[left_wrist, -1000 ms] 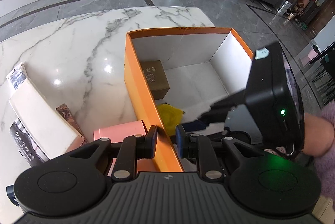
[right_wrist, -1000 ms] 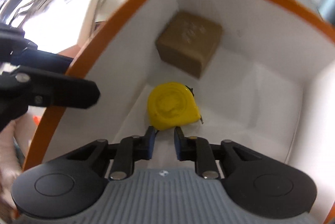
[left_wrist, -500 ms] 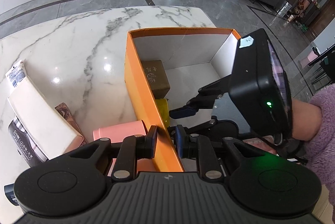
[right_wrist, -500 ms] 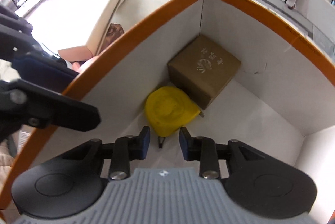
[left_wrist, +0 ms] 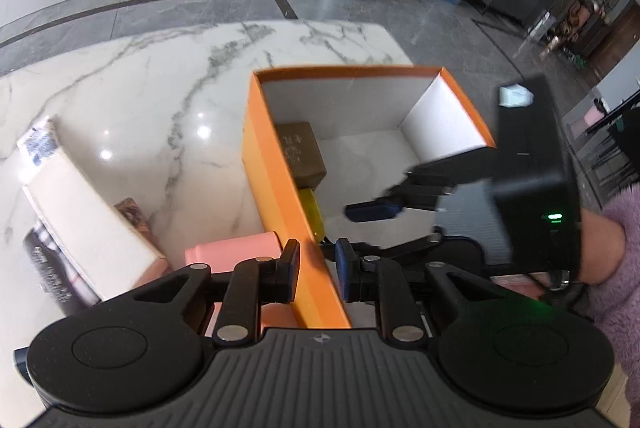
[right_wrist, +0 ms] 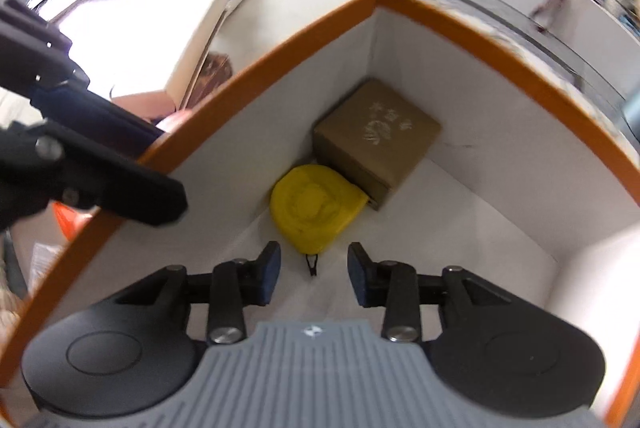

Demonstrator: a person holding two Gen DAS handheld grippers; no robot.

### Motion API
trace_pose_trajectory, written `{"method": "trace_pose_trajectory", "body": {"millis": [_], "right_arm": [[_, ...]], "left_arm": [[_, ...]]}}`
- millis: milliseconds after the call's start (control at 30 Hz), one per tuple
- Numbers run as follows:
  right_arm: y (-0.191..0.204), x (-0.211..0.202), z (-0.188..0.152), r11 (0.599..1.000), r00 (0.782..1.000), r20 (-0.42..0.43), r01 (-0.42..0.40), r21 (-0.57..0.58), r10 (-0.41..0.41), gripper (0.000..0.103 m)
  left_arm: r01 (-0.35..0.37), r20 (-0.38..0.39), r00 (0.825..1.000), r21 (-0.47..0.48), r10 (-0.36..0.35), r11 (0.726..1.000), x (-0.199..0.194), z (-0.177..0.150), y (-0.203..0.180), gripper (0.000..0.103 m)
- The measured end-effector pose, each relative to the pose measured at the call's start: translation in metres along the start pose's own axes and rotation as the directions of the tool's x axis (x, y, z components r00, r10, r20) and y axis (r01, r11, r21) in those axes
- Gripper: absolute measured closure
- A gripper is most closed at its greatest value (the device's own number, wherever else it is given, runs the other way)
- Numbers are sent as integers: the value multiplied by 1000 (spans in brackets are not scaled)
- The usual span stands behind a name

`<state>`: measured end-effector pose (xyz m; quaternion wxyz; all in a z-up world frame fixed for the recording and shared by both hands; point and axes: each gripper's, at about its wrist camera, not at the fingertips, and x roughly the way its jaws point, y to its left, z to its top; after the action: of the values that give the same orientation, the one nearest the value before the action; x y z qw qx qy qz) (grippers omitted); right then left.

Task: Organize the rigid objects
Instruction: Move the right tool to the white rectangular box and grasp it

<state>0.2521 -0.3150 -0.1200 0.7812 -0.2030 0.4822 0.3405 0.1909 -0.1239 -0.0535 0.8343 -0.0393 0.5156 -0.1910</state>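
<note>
The step in hand looks like a release — the yellow tape (right_wrist: 314, 208) lies on the floor of the orange box (right_wrist: 276, 60), low in the corner, touching the brown carton (right_wrist: 376, 136) above and right of it. The right gripper (right_wrist: 314, 272) sits at lower centre of its view with its jaws opening; nothing is between them, and the tape's small black loop lies just ahead of the gap.

The left gripper (left_wrist: 317, 268) is at bottom centre of its view, jaws narrowly set astride the box's near wall (left_wrist: 288, 196), one finger outside and one inside. It seems to be pinching the wall to steady the box, though whether the pads truly press on it I cannot tell for sure.

Next, I judge, the right gripper should lift clear of the box and go for another item — the pink box (left_wrist: 236, 250) or the long white box (left_wrist: 80, 224) at lower left of the left view, outside the wall.

Room: the box floor to the right of the carton is bare, so later items have space there. The walls rise all round the right gripper, so the exit is upward; the left gripper's arm crosses the left edge of the right view, close by.
</note>
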Motion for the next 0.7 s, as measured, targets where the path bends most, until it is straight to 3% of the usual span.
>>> {"method": "trace_pose_trajectory", "body": {"millis": [100,200,300,400,567,700], "right_arm": [[1,-31,-4,997,998,66,8,74,-13,57],[17,-51,-2,991,988,153,-27,134,6,57],[24,-77,-4,984,971,238,-70,161,30,57],[45,-94,3,975,949,303,-142,169,85,57],[93,-85,11,970,951,269,-195,146,151,57],[119,-59,8,971,966,212,-180,159,145,58]], "left_arm": [[-4,53,999,-43,6,999,-31,-1,15,82],[-44,83,995,-88,52,995,-62,-8,35,82],[-117,84,988,-121,128,986,-85,-20,51,82],[-133,78,986,-147,145,980,-96,-36,66,82],[-150,33,988,-33,151,988,-88,-62,77,82],[-213,15,977,82,213,973,-74,-78,80,82]]}}
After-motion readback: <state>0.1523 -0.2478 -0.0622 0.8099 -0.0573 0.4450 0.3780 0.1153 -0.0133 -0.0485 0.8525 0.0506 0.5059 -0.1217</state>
